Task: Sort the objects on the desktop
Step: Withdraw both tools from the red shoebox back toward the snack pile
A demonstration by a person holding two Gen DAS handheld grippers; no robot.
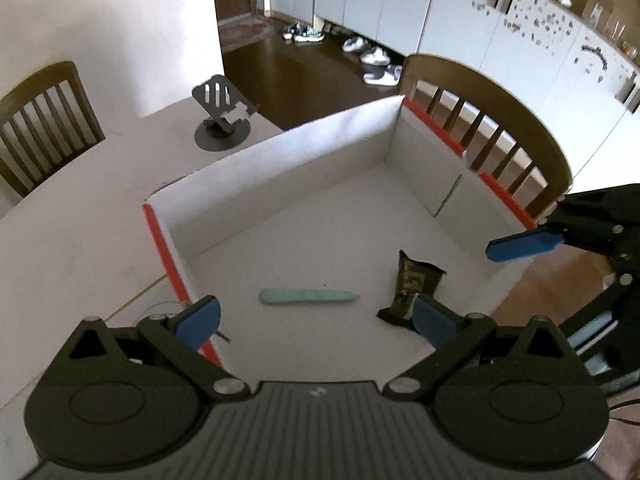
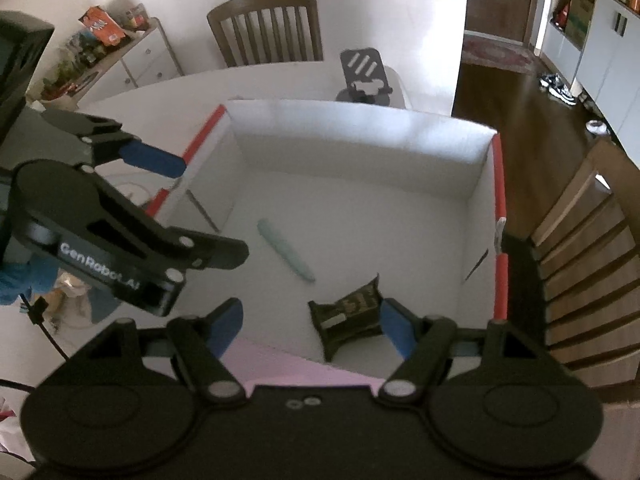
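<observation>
Box: white carton (image 1: 280, 152) with red-taped edges, standing open on the white surface (image 1: 80, 240); both views look down into it.
Sorted so far: two things lie on the box floor, a pale green stick (image 1: 308, 297) near the middle and a dark wrapper packet (image 1: 412, 292) just toward 3 o'clock of it in the left view. They lie apart, not touching.
Left tongs: (image 1: 316, 320) blue pads well apart, nothing between them, hanging over the near edge of the box.
Right tongs: (image 2: 312, 324) pads apart too; the packet shows between them in the right view but lies on the box floor below, not gripped.
Still on the surface: a grey phone stand (image 1: 222, 120) at 11 o'clock beyond the box; whether it counts as something to sort I cannot tell. Some clutter shows at 9 o'clock in the right view, too blurred to name.
Progress: judging by two items boxed and both tongs empty, a drop looks complete; what remains lies mostly out of view.
</observation>
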